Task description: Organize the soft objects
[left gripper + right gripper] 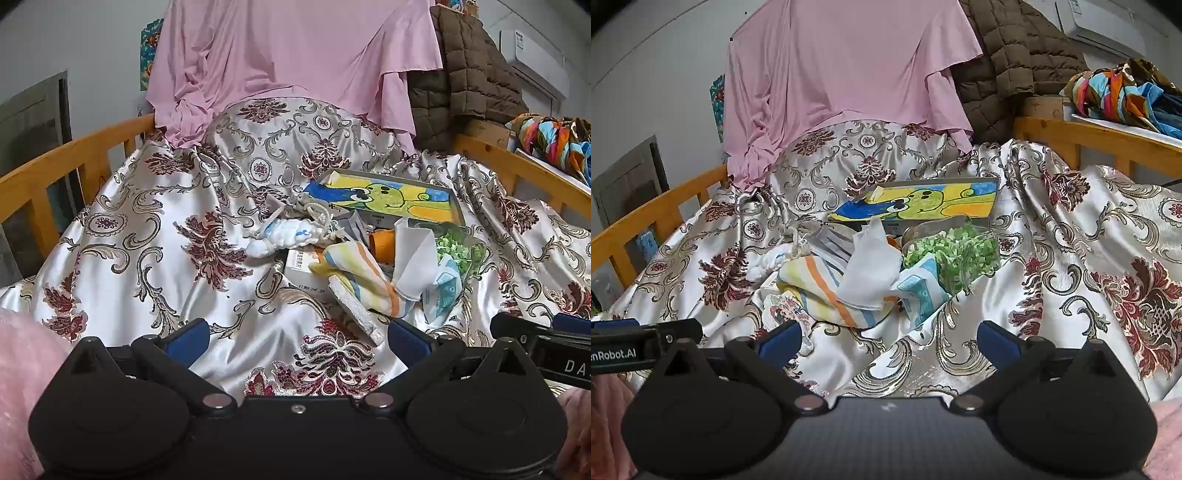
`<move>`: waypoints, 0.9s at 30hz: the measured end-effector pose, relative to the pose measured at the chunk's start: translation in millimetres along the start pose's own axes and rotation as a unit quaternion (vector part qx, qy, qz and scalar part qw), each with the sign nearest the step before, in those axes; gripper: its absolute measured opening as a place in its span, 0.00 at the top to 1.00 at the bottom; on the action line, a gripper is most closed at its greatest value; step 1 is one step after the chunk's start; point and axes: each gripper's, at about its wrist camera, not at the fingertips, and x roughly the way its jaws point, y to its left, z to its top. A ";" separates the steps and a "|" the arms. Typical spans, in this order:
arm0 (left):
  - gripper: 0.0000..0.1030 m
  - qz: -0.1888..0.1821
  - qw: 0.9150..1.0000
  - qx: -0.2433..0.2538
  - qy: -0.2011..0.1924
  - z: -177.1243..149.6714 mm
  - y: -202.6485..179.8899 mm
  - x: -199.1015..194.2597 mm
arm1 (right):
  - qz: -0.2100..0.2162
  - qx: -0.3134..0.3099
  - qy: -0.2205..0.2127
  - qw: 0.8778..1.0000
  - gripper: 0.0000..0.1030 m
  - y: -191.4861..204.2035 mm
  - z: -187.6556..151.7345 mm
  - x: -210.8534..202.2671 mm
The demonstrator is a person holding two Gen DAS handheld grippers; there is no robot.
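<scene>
A heap of soft things lies on the patterned satin bedspread [155,229]: a striped towel [365,273] [827,291], a white cloth [413,258] [871,266], a white-and-blue plush toy with cord [288,236], a light blue packet [919,291] and a clear pack of green bits [956,254]. Behind them lies a flat box with a cartoon picture [391,195] [916,201]. My left gripper [299,339] is open, short of the heap, with nothing between its fingers. My right gripper [890,339] is open too, just before the striped towel.
A pink sheet [288,55] and a brown quilted jacket [465,74] hang at the back. Wooden bed rails [66,166] [1100,140] run along both sides. Colourful cloths [1123,92] sit on a shelf at the right. A small white carton [303,269] and a foam slab [358,310] lie under the towel.
</scene>
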 end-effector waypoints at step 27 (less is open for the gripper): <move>0.01 0.001 1.000 0.001 0.000 0.0 0.0 0.0 | 0.000 -0.001 0.001 1.000 0.00 1.1 -0.9 1.1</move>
